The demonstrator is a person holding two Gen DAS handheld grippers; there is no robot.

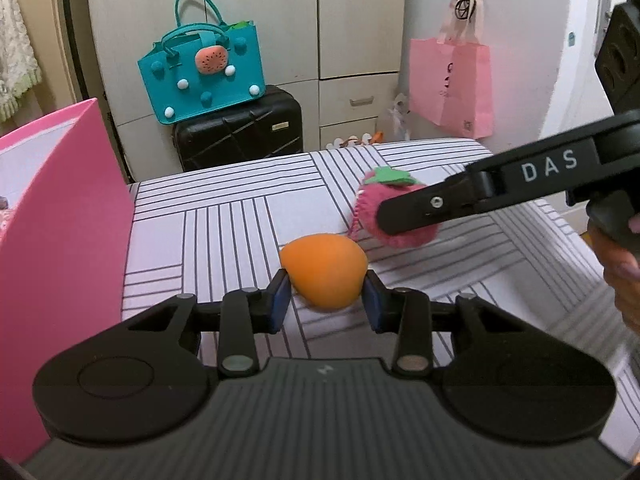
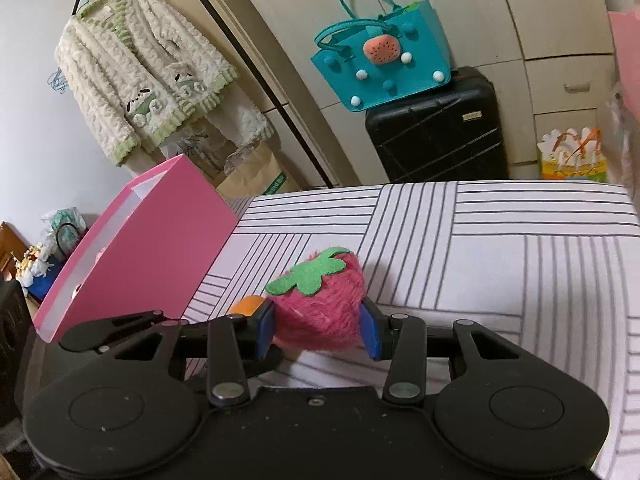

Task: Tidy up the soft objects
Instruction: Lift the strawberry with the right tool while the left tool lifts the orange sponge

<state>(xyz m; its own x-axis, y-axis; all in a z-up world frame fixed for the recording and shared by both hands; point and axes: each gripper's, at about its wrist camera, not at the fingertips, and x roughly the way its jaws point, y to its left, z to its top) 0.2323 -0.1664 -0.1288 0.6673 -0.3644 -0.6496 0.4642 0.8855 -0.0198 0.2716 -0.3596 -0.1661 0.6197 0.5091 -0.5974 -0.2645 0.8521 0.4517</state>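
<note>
Low in the frame, the left gripper [image 1: 325, 294] pinches the orange plush [image 1: 323, 271]; the right gripper [image 2: 318, 330] clamps the pink strawberry plush [image 2: 320, 304], pink box [image 2: 152, 248] at left

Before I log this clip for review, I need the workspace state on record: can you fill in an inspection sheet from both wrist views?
Surface: striped bed cover, flat, mostly bare.
Job's things: orange soft toy and plush strawberry, each between gripper pads; pink box open at the bed's left edge.
Clutter: nothing seen on the cover.
Grippers: left gripper shut on the orange soft toy; right gripper shut on the plush strawberry.
Cables: nothing seen.
Surroundings: teal felt bag atop black suitcase, pink paper bag hanging, fluffy cardigan on a rack, wardrobe behind.
</note>
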